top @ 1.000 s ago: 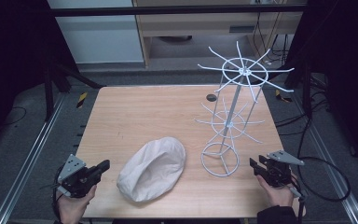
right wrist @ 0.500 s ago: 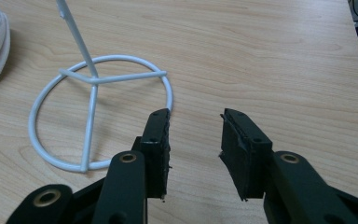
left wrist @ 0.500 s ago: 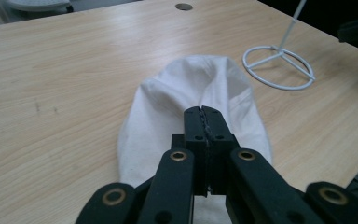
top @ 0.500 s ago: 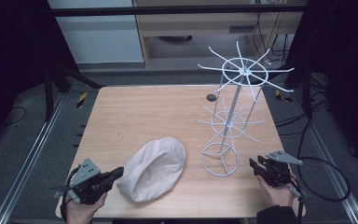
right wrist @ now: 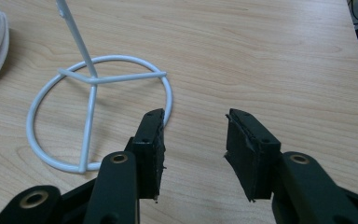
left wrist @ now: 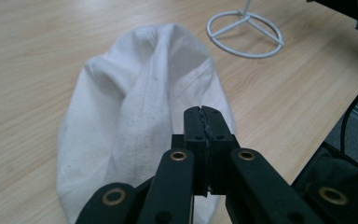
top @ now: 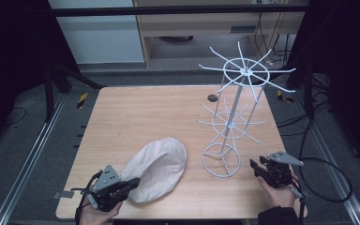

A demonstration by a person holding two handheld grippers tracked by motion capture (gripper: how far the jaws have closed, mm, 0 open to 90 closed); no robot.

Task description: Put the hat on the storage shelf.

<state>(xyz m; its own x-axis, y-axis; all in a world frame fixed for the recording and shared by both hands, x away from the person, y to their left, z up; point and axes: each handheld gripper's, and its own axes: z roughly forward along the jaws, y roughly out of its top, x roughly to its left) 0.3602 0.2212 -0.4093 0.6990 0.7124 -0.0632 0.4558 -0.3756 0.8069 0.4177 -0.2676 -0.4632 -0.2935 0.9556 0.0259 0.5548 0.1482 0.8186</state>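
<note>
**Closed jaws at the cap's near edge, open jaws waiting by the rack**

The white cloth cap (top: 155,168) lies flat on the counter (top: 136,117), just left of the white wire rack (top: 234,117). The left hand-held gripper (top: 130,183) sits low at the cap's near rim, probably to take that edge. The right hand-held gripper (top: 258,168) rests beside the rack's ring base, perhaps ready to steady it.

The left gripper view shows the jaws pressed together above the fabric (whether cloth is pinched, I cannot tell). The right gripper view shows its jaws spread, empty. The high view alone takes in the rack's spoked tiers.
</note>
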